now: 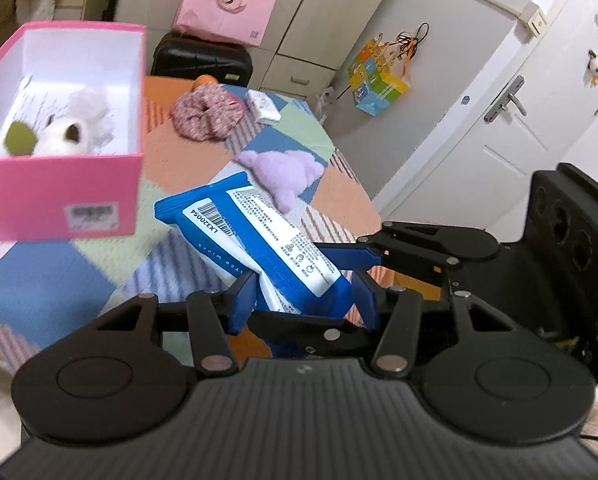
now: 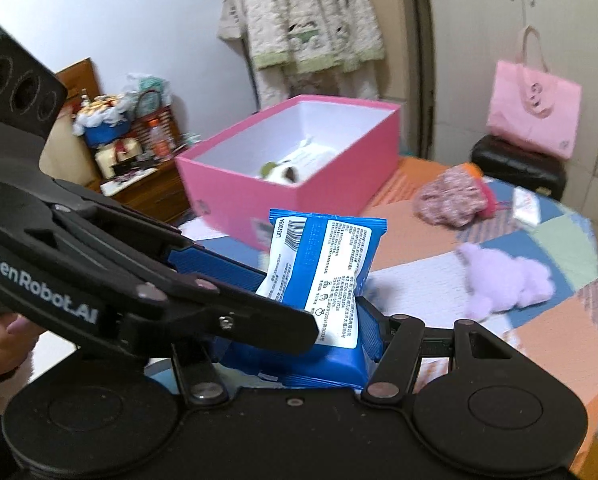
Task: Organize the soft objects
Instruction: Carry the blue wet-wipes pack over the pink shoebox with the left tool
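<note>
- The blue wipes pack (image 1: 259,248) sits low in the centre of both views, lifted off the patchwork quilt (image 1: 179,152).
- Both claws pinch it: the left gripper (image 1: 303,300) and the right gripper (image 2: 299,320) each clamp its near end.
- The open pink box (image 2: 299,200) lies beyond, a white plush toy (image 1: 65,132) inside.
- A purple plush (image 2: 511,280) and a floral scrunchie (image 2: 451,200) lie at right, well apart, bare quilt between.

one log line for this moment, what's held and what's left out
held: wipes pack by left hand-held gripper and right hand-held gripper | in pink box: plush | on bed: purple plush, scrunchie
</note>
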Demonstrator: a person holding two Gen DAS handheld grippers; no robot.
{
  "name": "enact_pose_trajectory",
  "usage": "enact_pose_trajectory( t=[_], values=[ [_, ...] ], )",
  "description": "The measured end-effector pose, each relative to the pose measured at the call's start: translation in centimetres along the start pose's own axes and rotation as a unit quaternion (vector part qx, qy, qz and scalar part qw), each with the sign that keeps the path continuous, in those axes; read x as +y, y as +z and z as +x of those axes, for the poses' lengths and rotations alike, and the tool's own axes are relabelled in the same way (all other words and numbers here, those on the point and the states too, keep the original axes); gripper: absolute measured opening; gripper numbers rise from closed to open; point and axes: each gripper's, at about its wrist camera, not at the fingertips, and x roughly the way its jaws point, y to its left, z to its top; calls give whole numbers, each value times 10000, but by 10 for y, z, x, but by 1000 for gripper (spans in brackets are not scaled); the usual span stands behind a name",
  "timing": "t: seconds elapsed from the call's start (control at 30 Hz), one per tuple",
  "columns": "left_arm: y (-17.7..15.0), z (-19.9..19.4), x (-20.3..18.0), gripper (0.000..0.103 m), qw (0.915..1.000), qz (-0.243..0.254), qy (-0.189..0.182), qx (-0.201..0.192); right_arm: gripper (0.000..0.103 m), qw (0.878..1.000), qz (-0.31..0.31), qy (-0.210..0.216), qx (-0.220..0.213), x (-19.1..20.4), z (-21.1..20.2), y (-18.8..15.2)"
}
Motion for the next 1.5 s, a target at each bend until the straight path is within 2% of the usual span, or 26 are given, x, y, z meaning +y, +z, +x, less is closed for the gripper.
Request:
enact_pose_trajectory(
  t=[0.23,0.43,0.6,0.83,1.03,1.2,1.37,1.5],
  values=[
    [7,-35,20,51,9991,-367,167,-100,67,9978,44,606,261,21,9,25],
    [29,-51,38,50,9978,-346,342,-460,67,9972,-191,711,119,37,23,57],
    [53,-54,56,50,9962,-349,431,-672,67,9968,-127,782,-59,34,40,85],
    [95,-43,91,51,9940,-252,512,-930,67,9965,-47,800,-249,18,73,123],
    [123,-29,126,51,9899,-482,530,-1226,67,9970,-135,661,-387,5,110,154],
    [144,-10,151,51,9882,-608,690,-1223,67,9973,-133,696,-213,-8,145,176],
    [157,8,182,51,9870,-868,629,-1198,71,9965,-329,770,-64,-21,181,191],
    [165,26,197,50,9866,-835,856,-1106,71,9964,-244,808,118,-31,211,200]
  ],
)
